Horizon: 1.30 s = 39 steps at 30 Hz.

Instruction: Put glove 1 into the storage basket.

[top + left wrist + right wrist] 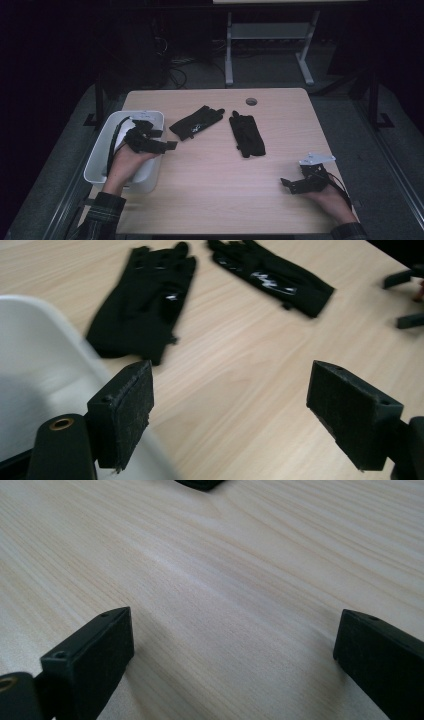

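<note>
Item: two black gloves on a wood table [210, 200], flat, side by side, apart from each other.

Left glove [196, 122]: long axis slanted, fingers toward the far right, cuff toward the bin [95, 165]. Lies just right of and beyond the left gripper [167, 145], nearest to it.

Right glove [246, 135]: long axis nearly front to back, fingers toward the far edge. Sits mid-table, between the two grippers, well apart from the right one.

Left gripper: held above the white bin's right rim, pointing right toward the left glove. Jaws wide apart, nothing between them; in its own view the glove [142, 302] lies ahead and left of the gap.

Right gripper [286, 183]: low at the near right corner, pointing left. Jaws wide apart over bare wood, nothing between them.

Bin: at the table's left edge, by the left hand; contents not discernible.

Obstacles: none between left gripper and left glove. Judged next move: a short reach forward and down, with the jaws set across the glove's slant.

Also: round grommet [251, 101] near the far edge.
</note>
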{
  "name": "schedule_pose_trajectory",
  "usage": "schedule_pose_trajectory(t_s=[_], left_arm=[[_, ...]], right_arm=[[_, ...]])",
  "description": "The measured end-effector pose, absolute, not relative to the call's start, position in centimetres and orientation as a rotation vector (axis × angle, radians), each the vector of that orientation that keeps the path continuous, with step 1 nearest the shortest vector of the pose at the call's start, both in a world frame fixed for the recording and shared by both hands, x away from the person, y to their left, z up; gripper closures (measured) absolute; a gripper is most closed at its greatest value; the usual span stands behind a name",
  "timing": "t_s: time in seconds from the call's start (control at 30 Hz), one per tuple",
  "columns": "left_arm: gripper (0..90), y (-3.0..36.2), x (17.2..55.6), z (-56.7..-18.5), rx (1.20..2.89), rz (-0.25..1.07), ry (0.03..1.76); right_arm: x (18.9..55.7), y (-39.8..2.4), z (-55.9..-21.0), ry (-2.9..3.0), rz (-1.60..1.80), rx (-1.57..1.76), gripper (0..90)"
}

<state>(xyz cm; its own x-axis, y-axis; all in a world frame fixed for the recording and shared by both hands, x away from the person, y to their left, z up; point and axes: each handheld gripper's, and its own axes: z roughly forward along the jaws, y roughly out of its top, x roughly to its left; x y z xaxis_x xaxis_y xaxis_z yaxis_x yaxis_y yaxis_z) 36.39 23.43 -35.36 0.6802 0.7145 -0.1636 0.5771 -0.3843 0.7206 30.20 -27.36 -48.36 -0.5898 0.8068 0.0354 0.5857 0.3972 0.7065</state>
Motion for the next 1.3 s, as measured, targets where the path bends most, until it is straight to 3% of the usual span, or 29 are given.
schedule_pose_trajectory(t_s=[0.5, 0.77, 1.3], left_arm=[[17.8, 16.7, 33.8, -38.2, 2.13, 0.161, 0.83], [17.8, 15.0, 32.8, -41.2, 2.189, 0.175, 0.801], [13.3, 14.9, 31.4, -46.7, 2.341, 0.206, 0.724]], right_arm=[[30.2, -27.3, -48.4, 2.346, 0.994, 1.213, 2.6], [30.2, -27.1, -48.3, 2.36, 0.989, 1.215, 2.7], [30.5, -26.2, -47.0, 2.394, 1.022, 1.183, 19.8]])
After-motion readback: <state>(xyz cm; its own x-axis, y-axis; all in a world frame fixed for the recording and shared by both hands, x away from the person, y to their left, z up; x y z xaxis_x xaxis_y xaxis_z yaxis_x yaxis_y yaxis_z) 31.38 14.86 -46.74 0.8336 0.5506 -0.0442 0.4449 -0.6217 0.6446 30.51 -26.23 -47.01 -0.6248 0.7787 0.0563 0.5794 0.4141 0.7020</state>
